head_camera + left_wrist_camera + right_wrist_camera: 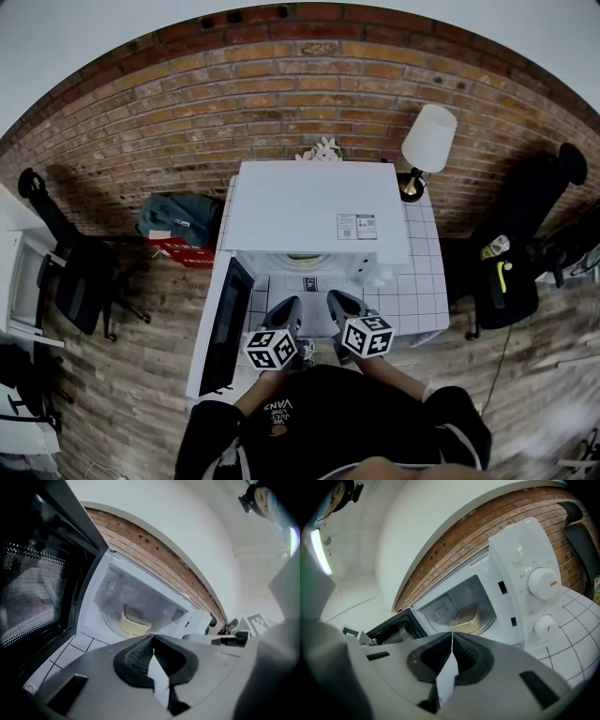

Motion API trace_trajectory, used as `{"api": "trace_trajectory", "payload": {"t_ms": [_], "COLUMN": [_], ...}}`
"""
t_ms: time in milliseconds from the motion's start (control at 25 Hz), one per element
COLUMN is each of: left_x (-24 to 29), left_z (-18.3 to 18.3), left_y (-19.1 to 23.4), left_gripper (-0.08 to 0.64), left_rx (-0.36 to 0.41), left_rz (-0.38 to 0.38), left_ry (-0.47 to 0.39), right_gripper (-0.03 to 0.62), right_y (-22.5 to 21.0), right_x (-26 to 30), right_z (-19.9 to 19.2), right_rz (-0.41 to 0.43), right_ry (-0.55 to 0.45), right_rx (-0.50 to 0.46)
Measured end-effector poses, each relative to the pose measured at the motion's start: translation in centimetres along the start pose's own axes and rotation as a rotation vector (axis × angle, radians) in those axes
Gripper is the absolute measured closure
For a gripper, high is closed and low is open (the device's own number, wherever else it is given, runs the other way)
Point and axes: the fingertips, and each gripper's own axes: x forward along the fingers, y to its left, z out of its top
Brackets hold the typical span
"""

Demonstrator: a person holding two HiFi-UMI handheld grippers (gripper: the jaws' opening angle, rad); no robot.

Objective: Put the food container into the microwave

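Observation:
The white microwave (319,220) stands on a tiled table with its door (225,326) swung open to the left. A cream food container (134,622) (467,618) sits on the turntable inside the cavity, and its rim shows faintly in the head view (305,262). My left gripper (284,319) (152,637) hovers in front of the opening, shut with nothing between its jaws. Just to its right, my right gripper (343,309) (452,634) is also shut and holds nothing. Both are clear of the container.
The microwave's control panel with two knobs (541,583) is right of the cavity. A white table lamp (427,141) stands at the table's back right. The tiled tabletop (412,291) extends right of the grippers. A dark bag (180,217) lies on the floor at the left.

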Motion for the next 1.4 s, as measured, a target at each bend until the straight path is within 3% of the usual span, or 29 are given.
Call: {"api": "trace_trajectory", "payload": {"t_ms": [840,1400], "left_x": [-4.8,-7.2], "left_z": [-3.3,-4.7], "left_y": [-4.2,-5.5], "left_gripper": [0.549,0.549], "left_rx": [0.090,0.095], "left_rz": [0.029,0.029], "left_ry": [-0.014,-0.024], "right_gripper": [0.586,0.588], "right_y": [0.6,1.1], "right_x": [-6.2,-8.8], "right_z": [-2.6,-4.3], "right_rz": [0.026,0.025], "right_ry": [-0.016,0.000], "right_rx": [-0.046,-0.057]}}
